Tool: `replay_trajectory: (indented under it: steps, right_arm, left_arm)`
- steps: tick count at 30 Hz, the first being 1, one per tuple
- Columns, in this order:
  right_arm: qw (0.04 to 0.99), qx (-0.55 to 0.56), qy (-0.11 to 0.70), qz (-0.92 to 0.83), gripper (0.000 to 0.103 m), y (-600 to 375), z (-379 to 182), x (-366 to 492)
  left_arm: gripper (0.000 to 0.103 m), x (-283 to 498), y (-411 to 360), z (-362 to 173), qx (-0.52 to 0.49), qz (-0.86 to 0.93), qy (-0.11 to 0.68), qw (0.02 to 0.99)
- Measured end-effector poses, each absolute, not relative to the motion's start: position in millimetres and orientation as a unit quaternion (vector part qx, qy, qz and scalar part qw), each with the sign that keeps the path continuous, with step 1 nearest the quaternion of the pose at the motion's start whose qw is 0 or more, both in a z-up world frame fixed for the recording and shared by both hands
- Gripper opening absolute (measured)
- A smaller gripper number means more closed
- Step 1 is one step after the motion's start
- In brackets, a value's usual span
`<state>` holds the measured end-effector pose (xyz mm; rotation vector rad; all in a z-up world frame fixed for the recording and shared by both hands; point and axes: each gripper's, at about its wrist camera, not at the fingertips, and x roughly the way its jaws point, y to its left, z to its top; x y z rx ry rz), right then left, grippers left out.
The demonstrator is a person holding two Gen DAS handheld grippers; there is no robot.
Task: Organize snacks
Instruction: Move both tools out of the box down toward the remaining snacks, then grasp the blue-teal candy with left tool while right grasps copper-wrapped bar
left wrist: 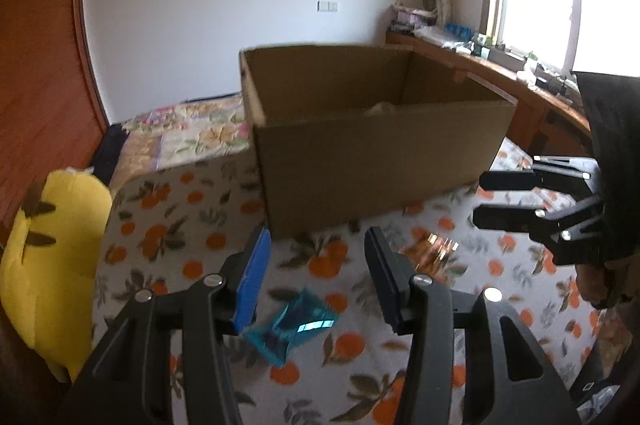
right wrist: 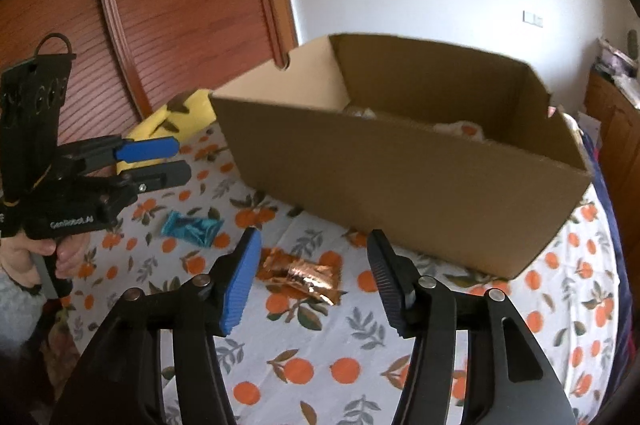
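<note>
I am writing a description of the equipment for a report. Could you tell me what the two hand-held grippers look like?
Both are black plastic scissor-linkage tools with silver pivot bolts. On the left gripper and the right gripper, one finger carries a blue ribbed pad and the other a black ribbed pad. The left one shows white "GenRobot.AI" lettering on its body in the right wrist view. Each has a pistol-style handle.
</note>
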<state>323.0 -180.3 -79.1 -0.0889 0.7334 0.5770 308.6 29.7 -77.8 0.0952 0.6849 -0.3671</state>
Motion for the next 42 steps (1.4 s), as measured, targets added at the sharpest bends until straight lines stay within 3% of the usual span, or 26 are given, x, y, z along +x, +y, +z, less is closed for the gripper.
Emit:
replay_trajectory:
  steps: [9,18,34,37,39,42]
  right_arm:
    - [0.869,-0.069,0.391,0.295,0.06,-149.5,-111.8,350.6]
    - [0.842,-0.074,0.432,0.315,0.061,-132.5,-130.2,367.3]
    - [0.844,-0.12,0.428,0.299,0.061,-140.3,-131.9,340.7]
    - [0.854,-0.129,0.42,0.28,0.056,-139.3,-133.6,339.5]
    - [0.862,-0.135,0.412,0.264,0.04,-140.5,-133.7,338.7]
    - [0.866,-0.119,0.412,0.258,0.031,-147.3,-133.7,341.0]
  left_arm:
    - [0.049,302.1,36.4,-118.9,0.051,-0.175,0.373,0.91]
    - [0.049,301.6,44.4,-122.3,0.032,-0.185,0.384,0.904]
    - [0.049,304.3,40.3,-125.3,0.048,-0.171,0.393,0.902]
    - [0.049,306.7,37.9,-128.5,0.055,-0.168,0.402,0.899]
    - [0.049,308.4,36.3,-130.6,0.062,-0.168,0.408,0.895]
    - [0.049,310.4,34.8,-134.2,0.079,-0.163,0.417,0.891]
